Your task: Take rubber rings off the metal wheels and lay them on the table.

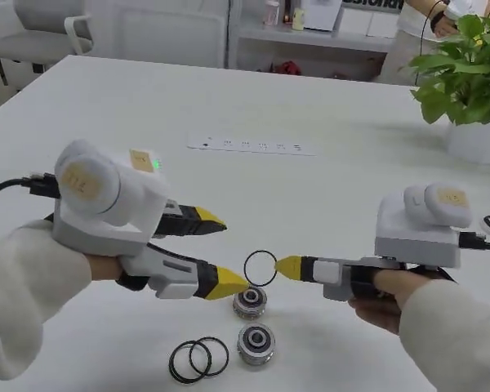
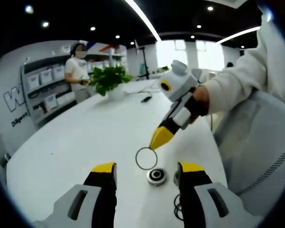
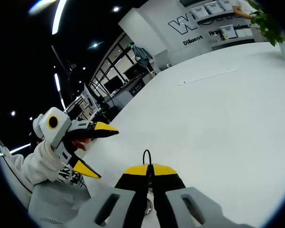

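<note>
Right tool [image 1: 279,265] was clamped shut on one black rubber ring [image 1: 260,251], pinched at the ring's right edge. The ring was held off the white worktop [image 1: 310,196], facing the head view as a full circle. In the right gripper view the same ring [image 3: 146,154] showed edge-on, sticking up from between the closed yellow tips of that tool [image 3: 149,167].

Left tool [image 1: 233,251] was open, jaws well apart, nothing between them. Its lower tip sat just left of the held ring. Contact couldn't be told.

Left gripper view: the ring [image 2: 136,159] hung from the right tool [image 2: 154,145], just beyond the open left tool [image 2: 147,167], with a metal wheel [image 2: 156,176] on the worktop right below it.

Two metal wheels were on the worktop at near centre: the far wheel [image 1: 250,301] directly under the held ring and the near wheel [image 1: 256,343] just behind it towards the person. Two loose rings [image 1: 189,357] lay flat and overlapping, just left of the near wheel.

A white power strip [image 1: 251,146] lay farther back, and a potted plant [image 1: 465,73] stood far right.
</note>
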